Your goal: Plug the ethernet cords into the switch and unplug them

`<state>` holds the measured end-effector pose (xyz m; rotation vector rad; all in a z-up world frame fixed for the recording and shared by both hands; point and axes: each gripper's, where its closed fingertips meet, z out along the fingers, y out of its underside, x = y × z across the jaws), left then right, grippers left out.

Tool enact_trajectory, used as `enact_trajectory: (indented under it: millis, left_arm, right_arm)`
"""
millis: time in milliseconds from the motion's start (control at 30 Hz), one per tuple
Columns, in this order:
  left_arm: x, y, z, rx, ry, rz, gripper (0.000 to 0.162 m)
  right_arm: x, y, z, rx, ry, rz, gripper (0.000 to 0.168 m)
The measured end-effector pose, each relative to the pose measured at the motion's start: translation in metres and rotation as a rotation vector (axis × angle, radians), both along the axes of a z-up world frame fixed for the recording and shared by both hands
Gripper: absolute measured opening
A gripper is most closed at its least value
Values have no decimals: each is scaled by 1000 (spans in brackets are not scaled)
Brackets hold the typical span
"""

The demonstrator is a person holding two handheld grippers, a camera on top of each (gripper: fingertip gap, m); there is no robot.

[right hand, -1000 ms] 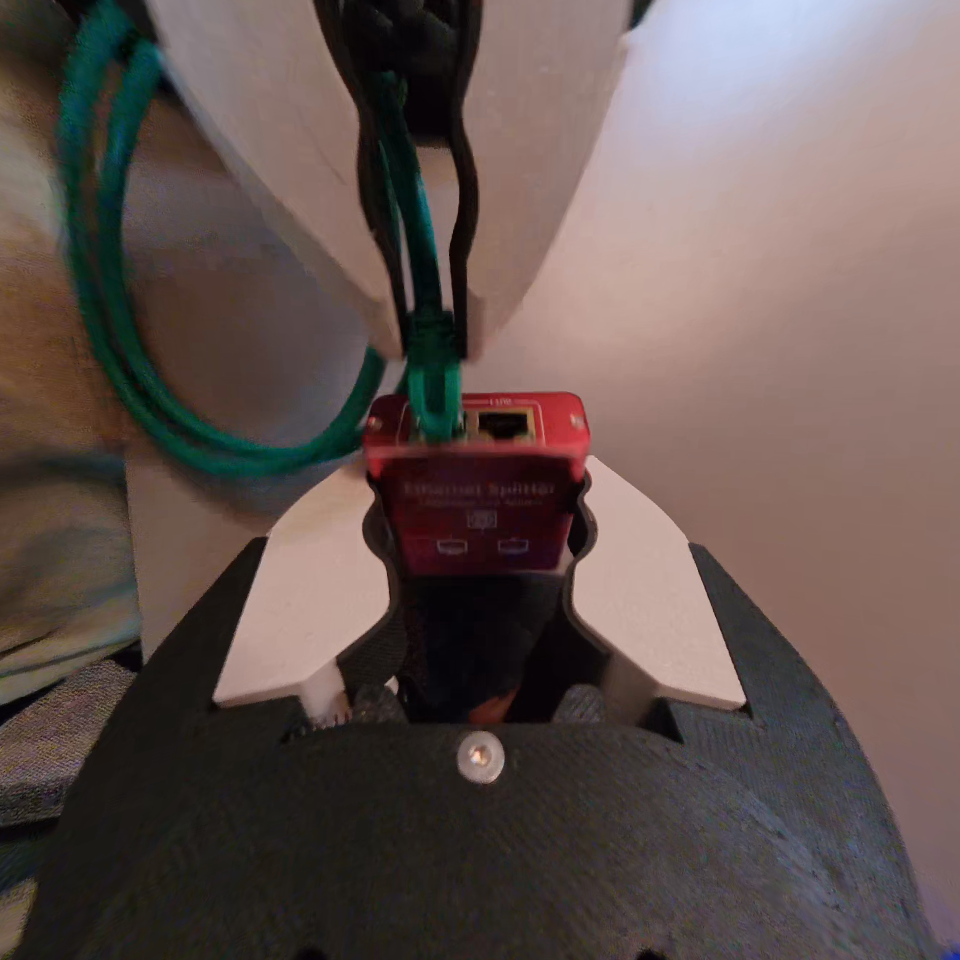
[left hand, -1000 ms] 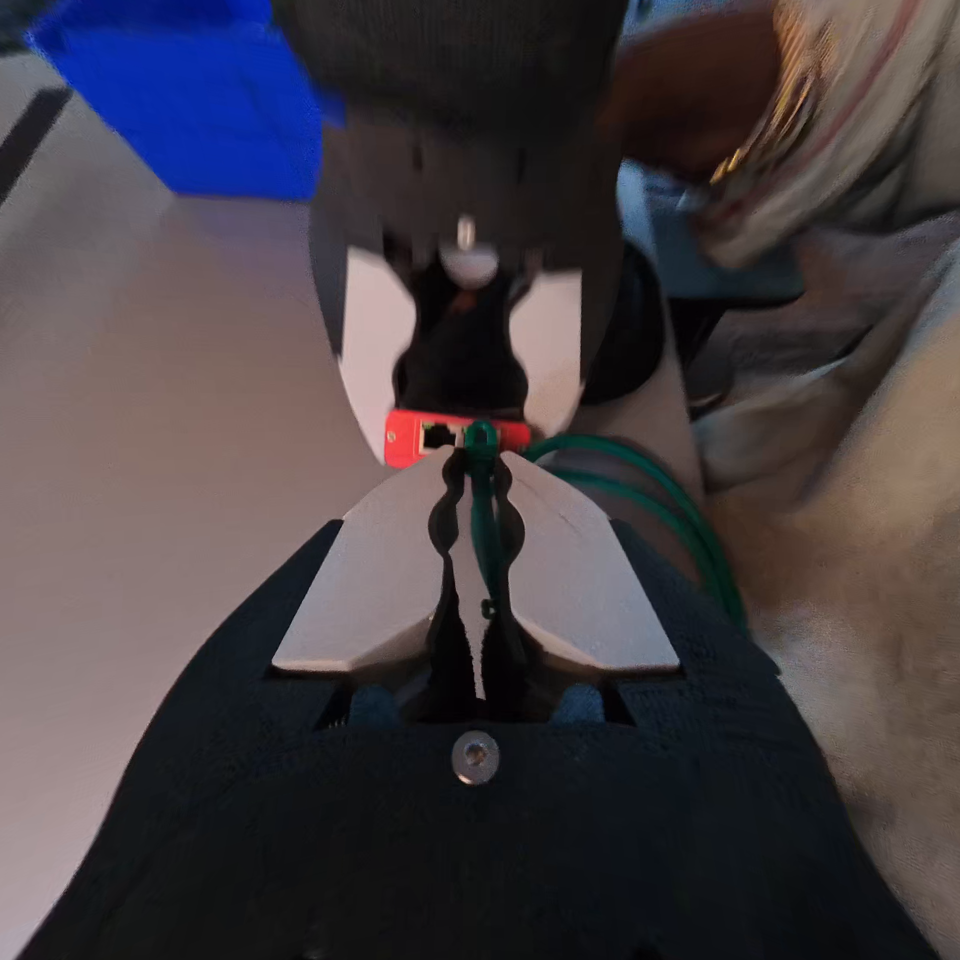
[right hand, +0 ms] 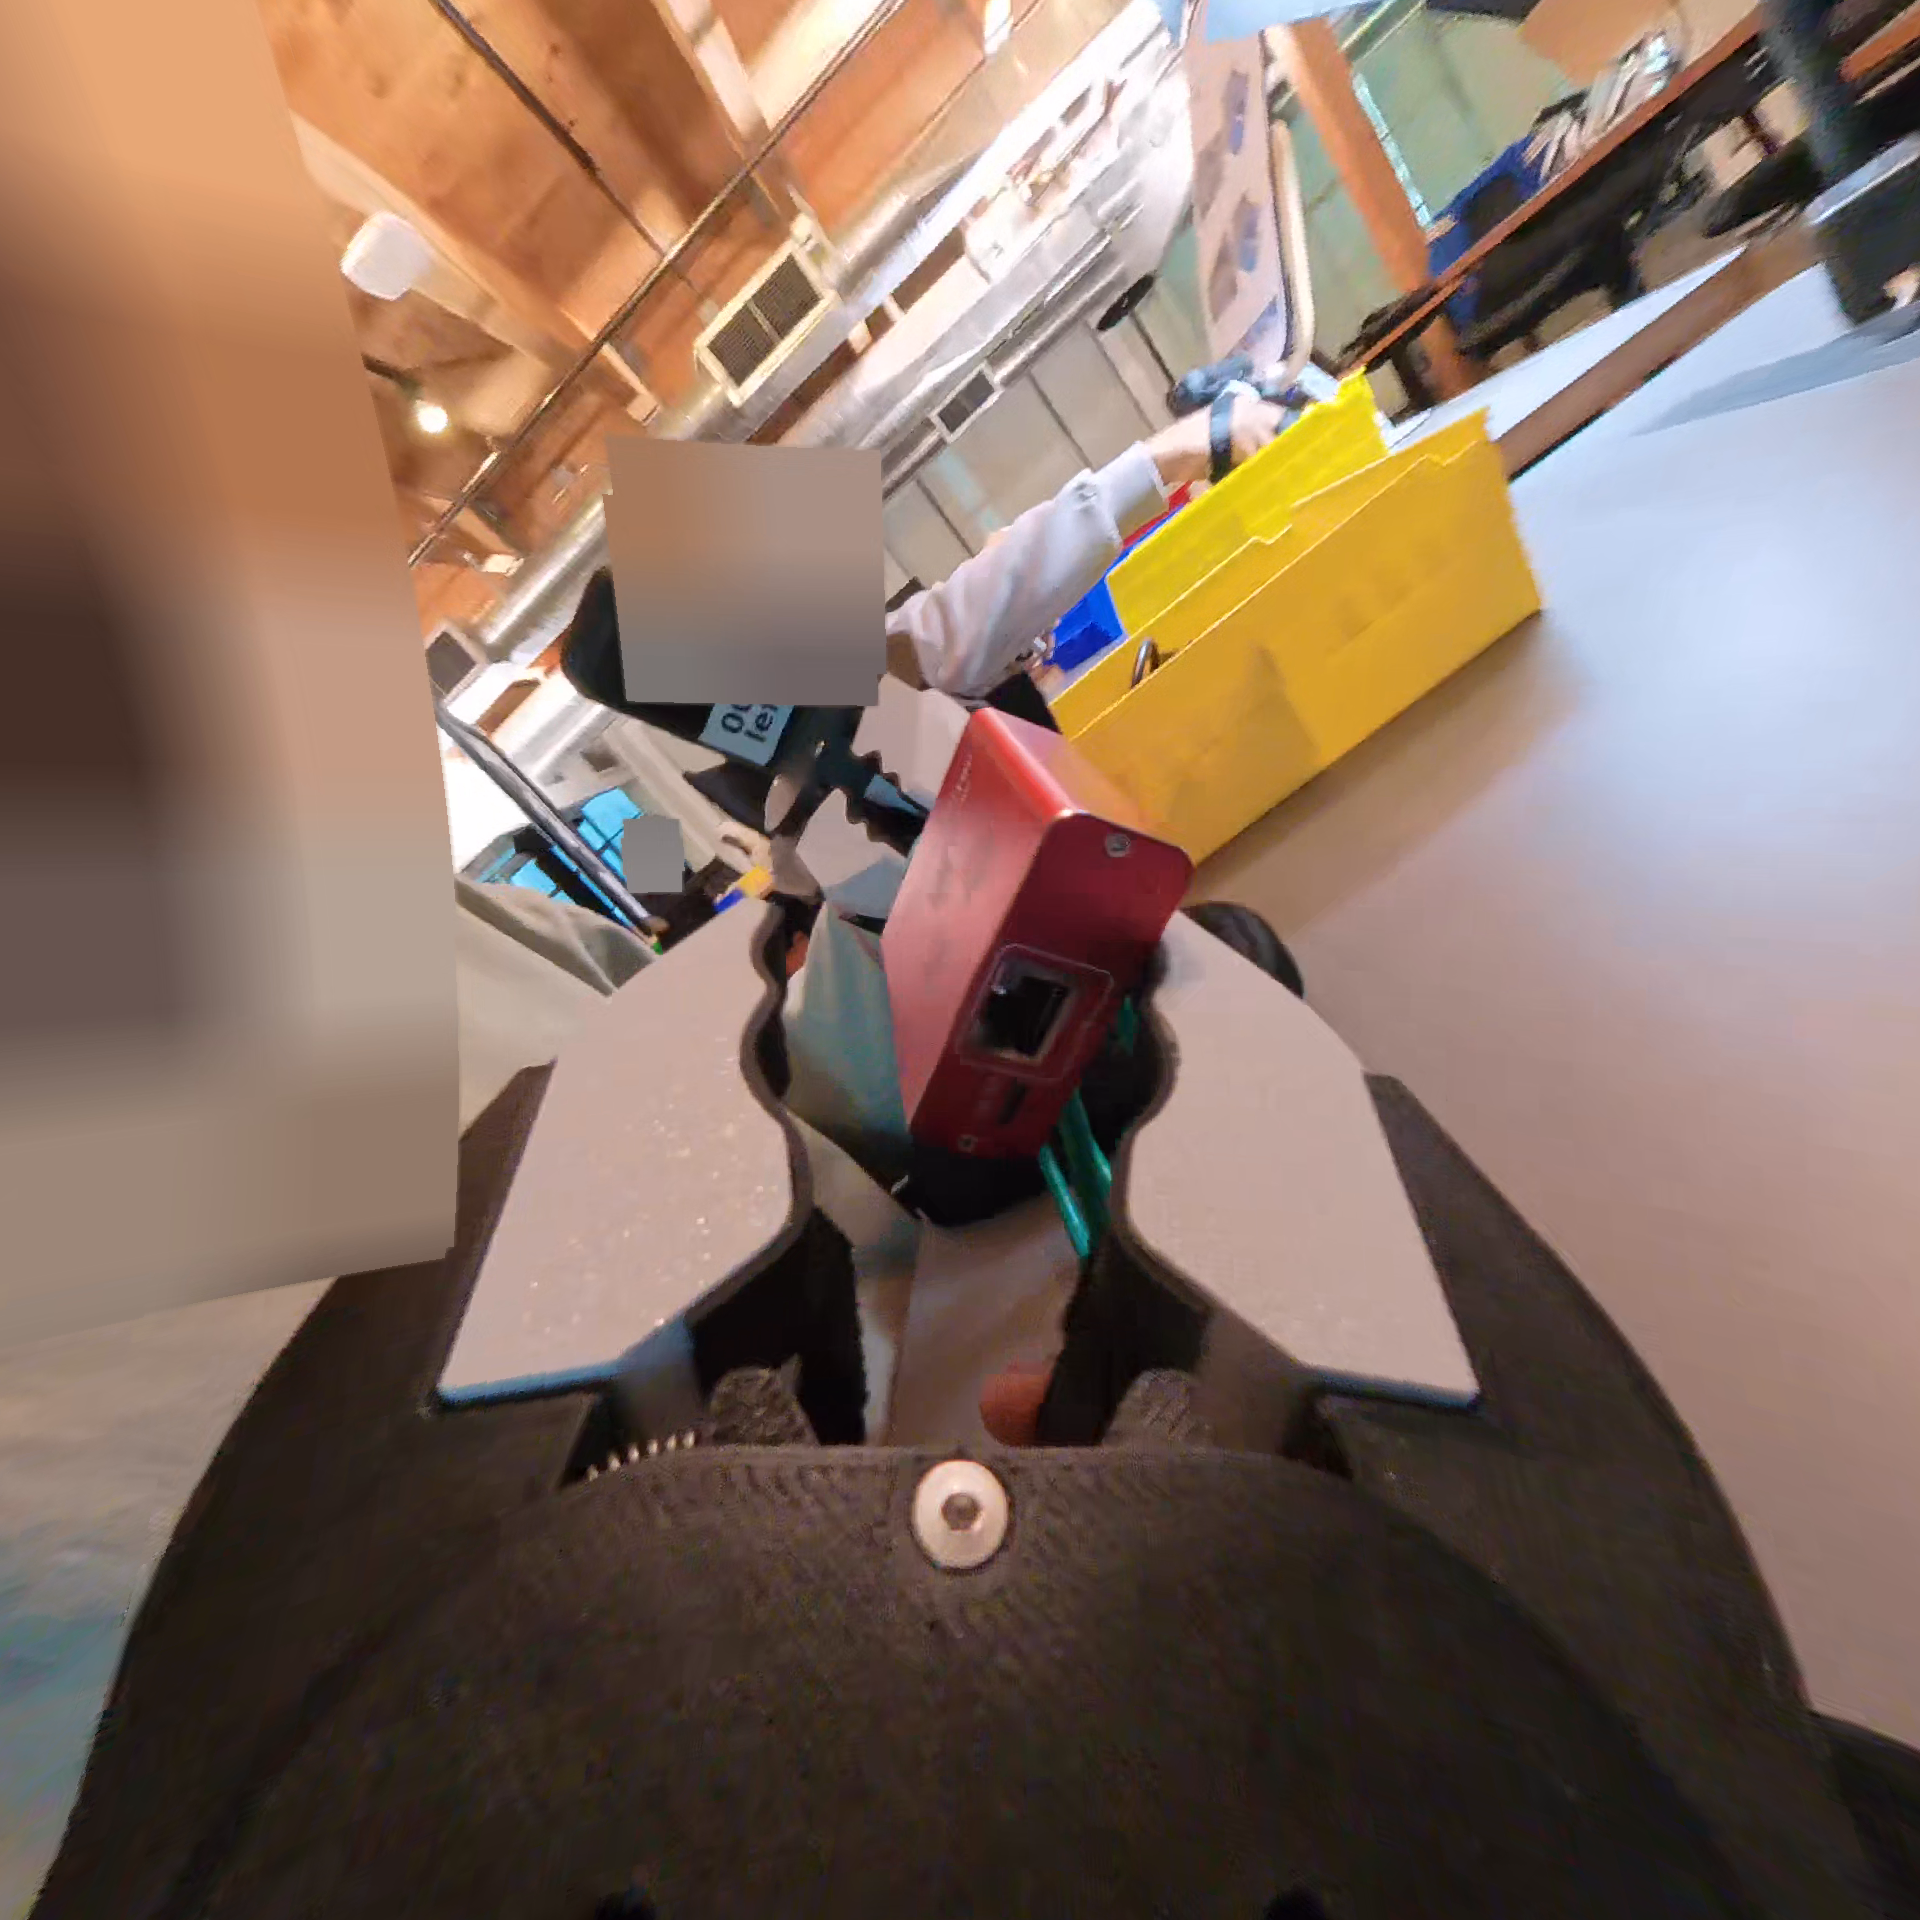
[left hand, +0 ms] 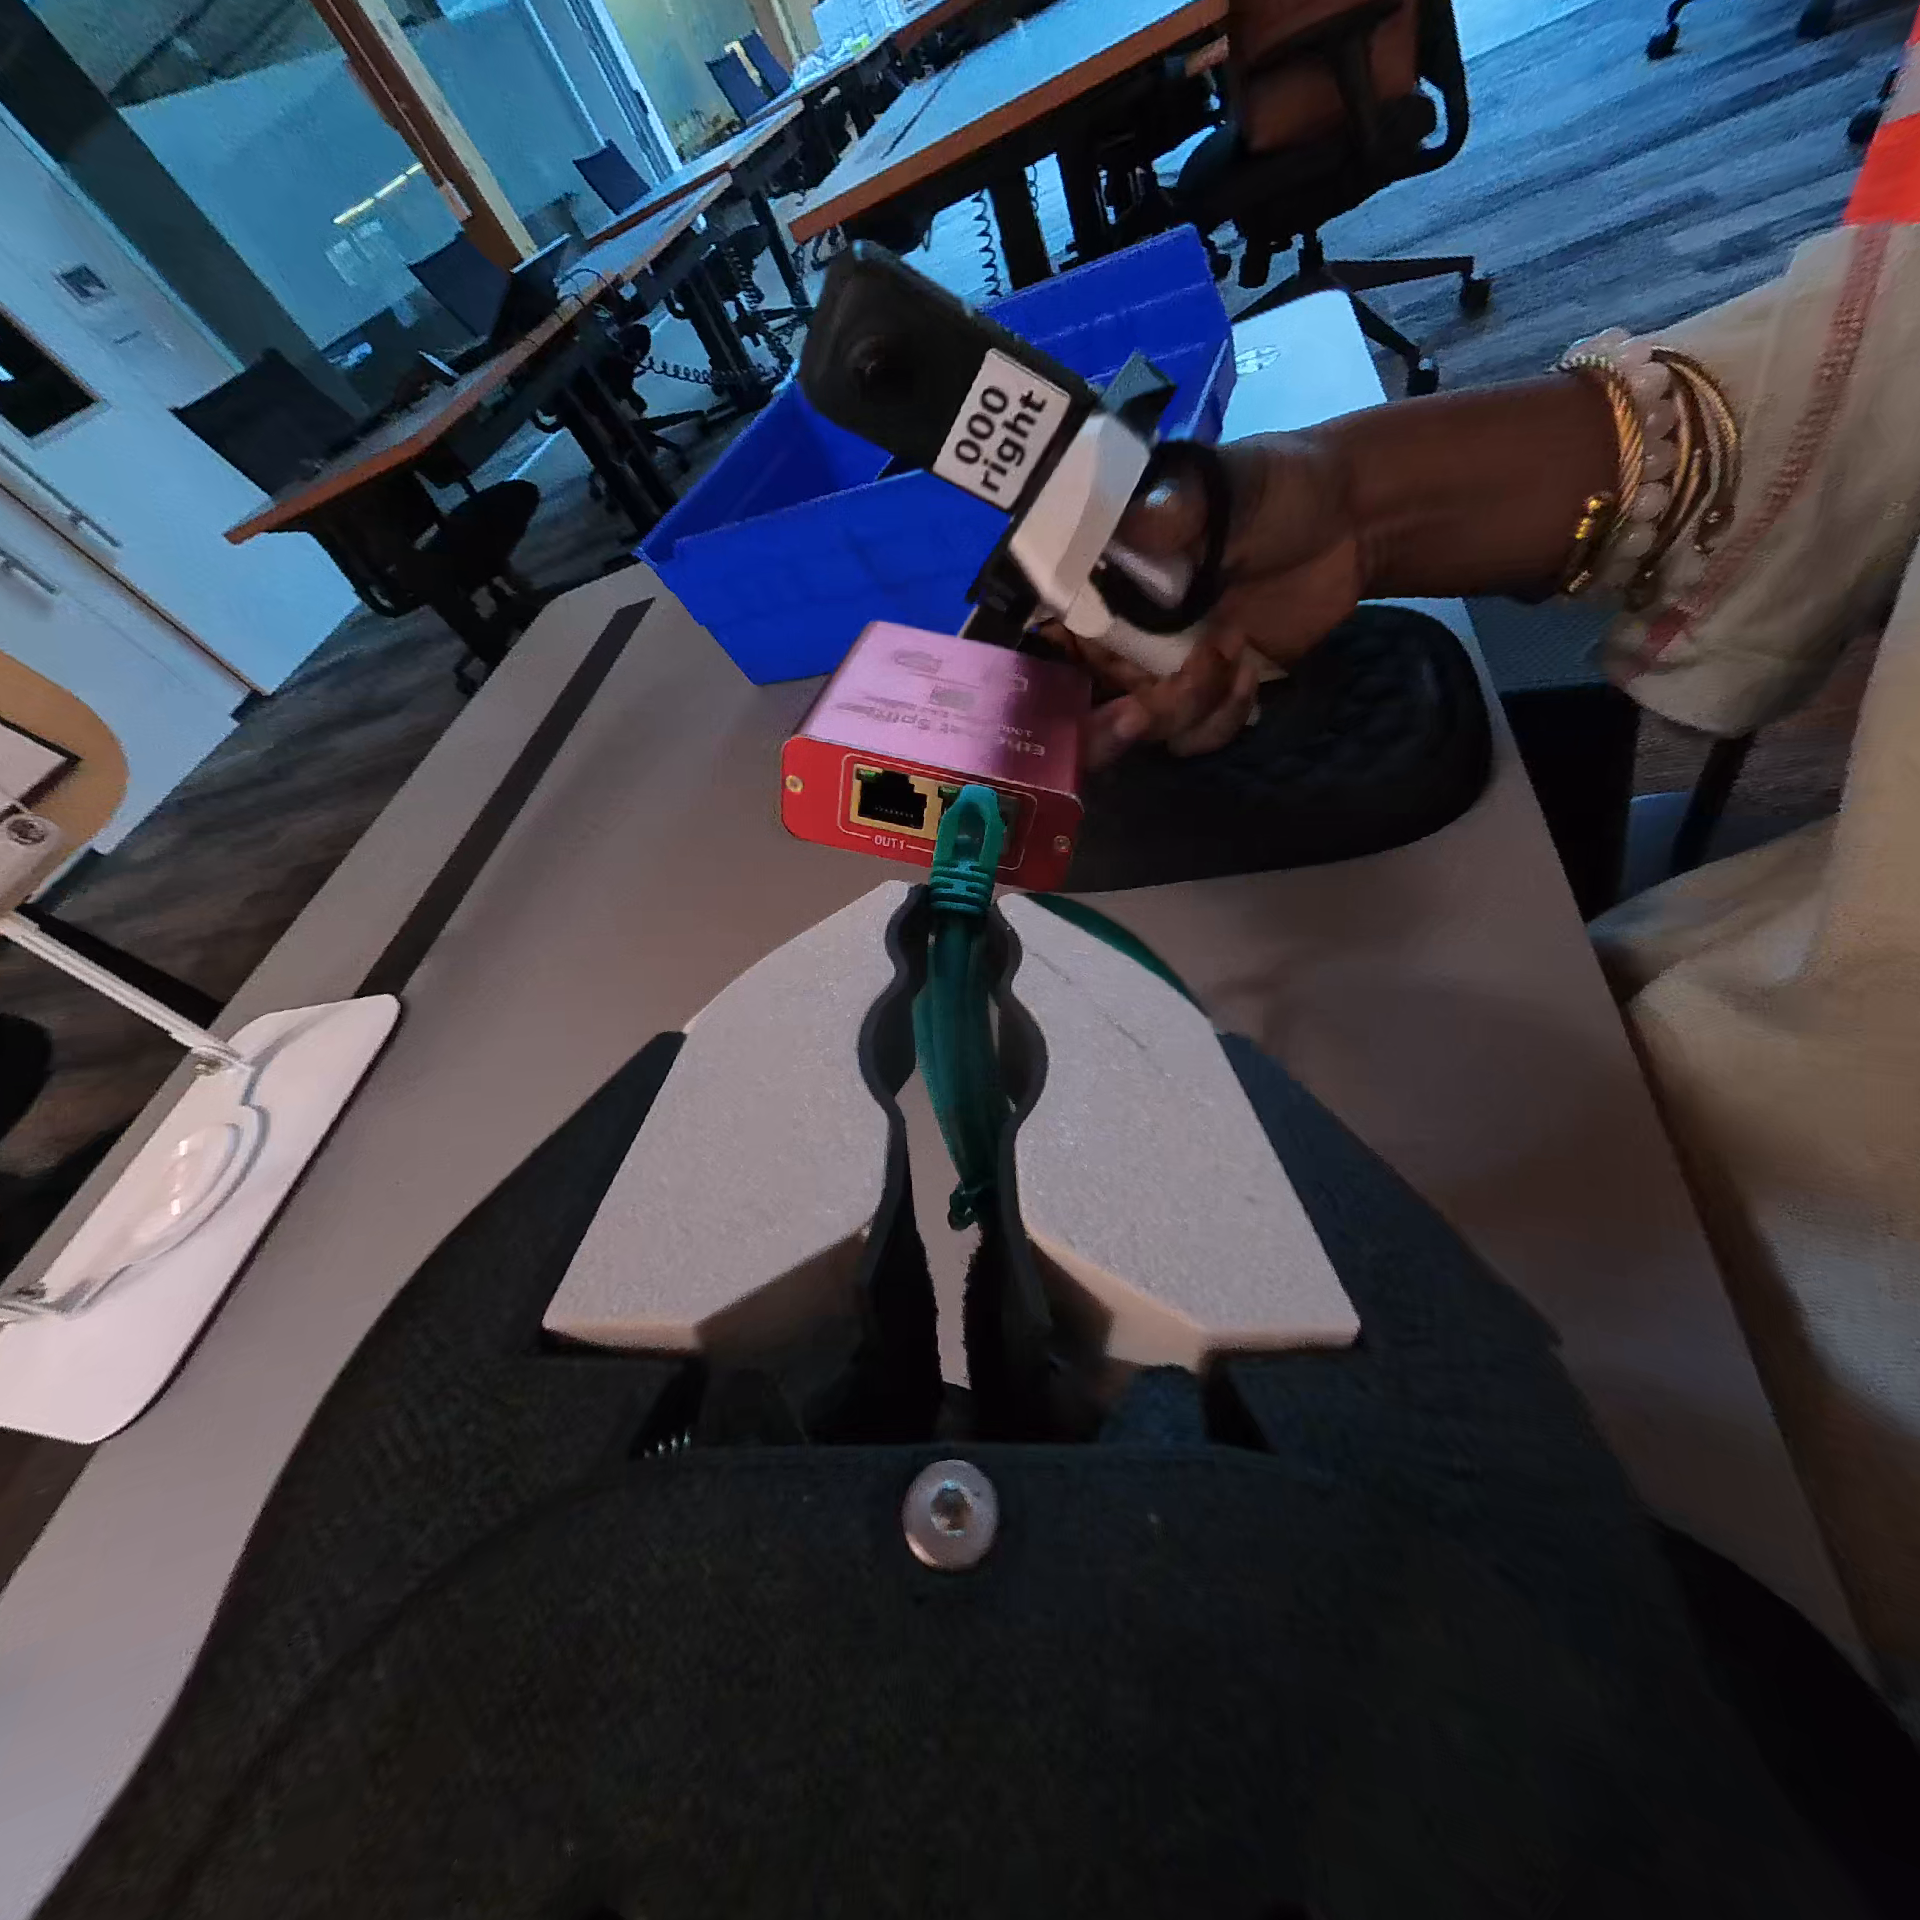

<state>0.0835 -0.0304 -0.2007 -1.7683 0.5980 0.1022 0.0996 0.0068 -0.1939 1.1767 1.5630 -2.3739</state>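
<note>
Left claw clamps the green ethernet cord, plug in the red metal switch box. Right claw spread wide, box leaning between its fingers.

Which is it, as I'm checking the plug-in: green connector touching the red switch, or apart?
Touching. The left wrist view shows the green connector seated in one port of the red switch.

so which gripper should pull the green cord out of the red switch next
Left. The left gripper is shut on the green cord just behind its plug, in line with the port on the red switch. The right gripper is open, its fingers loosely either side of the switch.
</note>
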Motion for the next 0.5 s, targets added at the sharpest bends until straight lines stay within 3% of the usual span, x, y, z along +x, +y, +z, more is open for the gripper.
enact_trajectory:
  millis: [100,200,367,500]
  left_arm:
    - [3,-2,-3,5,-51,-22,10]
    - [-1,-2,-10,-26,-136,11,12]
    - [-17,-10,-5,12,-248,119,52]
    - [-28,-29,0,28,-281,206,57]
  right_arm:
    - [0,-5,-6,-9,-33,21,32]
    - [0,-6,-10,-25,-41,13,29]
    - [-1,4,-12,-65,-61,-32,28]
    - [-1,13,-18,-70,-110,-45,28]
